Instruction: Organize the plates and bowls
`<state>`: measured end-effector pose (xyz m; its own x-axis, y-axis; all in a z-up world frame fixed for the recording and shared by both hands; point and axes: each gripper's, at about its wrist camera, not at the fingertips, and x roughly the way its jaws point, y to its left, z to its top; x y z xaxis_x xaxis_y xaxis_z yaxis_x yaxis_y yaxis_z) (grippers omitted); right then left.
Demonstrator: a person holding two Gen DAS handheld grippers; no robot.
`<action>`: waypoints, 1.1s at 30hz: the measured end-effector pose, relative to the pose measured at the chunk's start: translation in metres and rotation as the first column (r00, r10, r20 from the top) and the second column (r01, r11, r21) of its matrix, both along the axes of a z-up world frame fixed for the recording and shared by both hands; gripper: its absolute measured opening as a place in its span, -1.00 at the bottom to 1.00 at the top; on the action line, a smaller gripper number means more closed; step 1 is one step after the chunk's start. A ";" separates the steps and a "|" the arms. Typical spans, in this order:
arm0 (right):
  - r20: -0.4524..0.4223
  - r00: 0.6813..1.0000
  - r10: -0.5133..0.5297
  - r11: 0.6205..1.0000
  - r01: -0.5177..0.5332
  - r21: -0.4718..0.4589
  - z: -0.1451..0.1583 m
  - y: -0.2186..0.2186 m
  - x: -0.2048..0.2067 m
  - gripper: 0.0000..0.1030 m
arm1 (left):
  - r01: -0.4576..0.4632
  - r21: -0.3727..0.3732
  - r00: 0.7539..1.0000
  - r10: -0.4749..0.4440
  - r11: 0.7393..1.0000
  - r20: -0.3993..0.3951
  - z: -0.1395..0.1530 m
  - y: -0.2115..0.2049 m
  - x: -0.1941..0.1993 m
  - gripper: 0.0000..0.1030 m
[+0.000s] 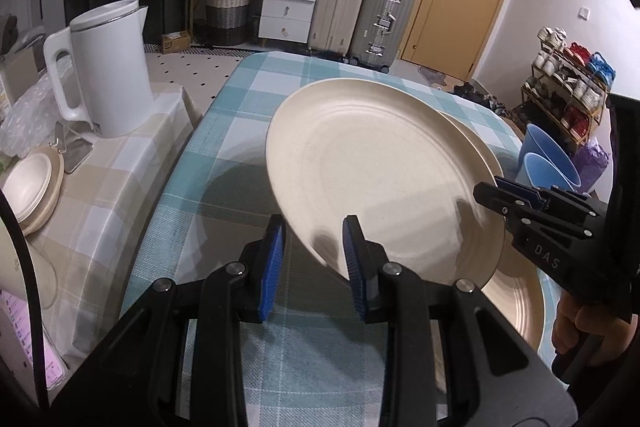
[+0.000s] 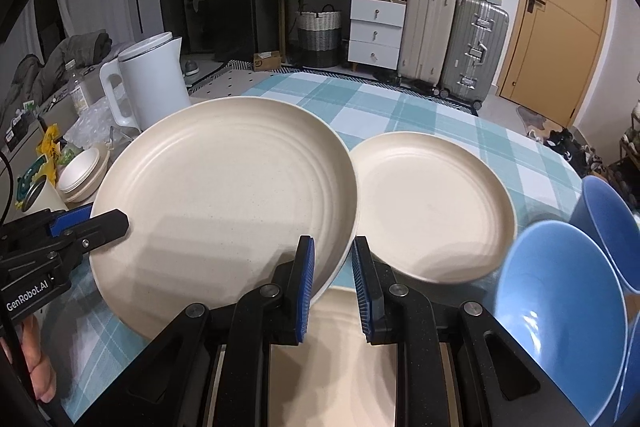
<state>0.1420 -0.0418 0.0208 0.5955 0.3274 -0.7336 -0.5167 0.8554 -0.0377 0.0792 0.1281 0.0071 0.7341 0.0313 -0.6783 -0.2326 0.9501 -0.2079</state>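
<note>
Teal-checked cloth covers the counter, with suitcases and a wooden door behind. Both grippers tilt downward, lifting a large cream ridged plate above the cloth: the left gripper pinches its near rim, the right gripper its opposite edge. A smaller cream plate lies just right of it, beside two blue bowls cut off by the frame.
</note>
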 end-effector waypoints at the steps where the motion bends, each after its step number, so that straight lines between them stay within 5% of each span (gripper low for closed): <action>1: 0.000 1.000 -0.004 1.000 0.004 0.001 0.001 -0.003 -0.002 -0.61 | 0.006 0.002 1.000 -0.006 1.000 -0.001 0.002 -0.003 -0.001 -0.49; 33: 0.026 0.992 -0.120 0.991 0.118 0.055 0.025 -0.078 -0.076 -0.61 | 0.134 0.092 0.991 -0.133 0.987 -0.018 0.024 -0.074 -0.044 -0.49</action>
<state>0.0656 -0.1197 0.0456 0.6533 0.2914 -0.6988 -0.4105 0.9119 -0.0035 0.0354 0.0545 0.0311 0.7282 -0.0034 -0.6853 -0.1040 0.9879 -0.1154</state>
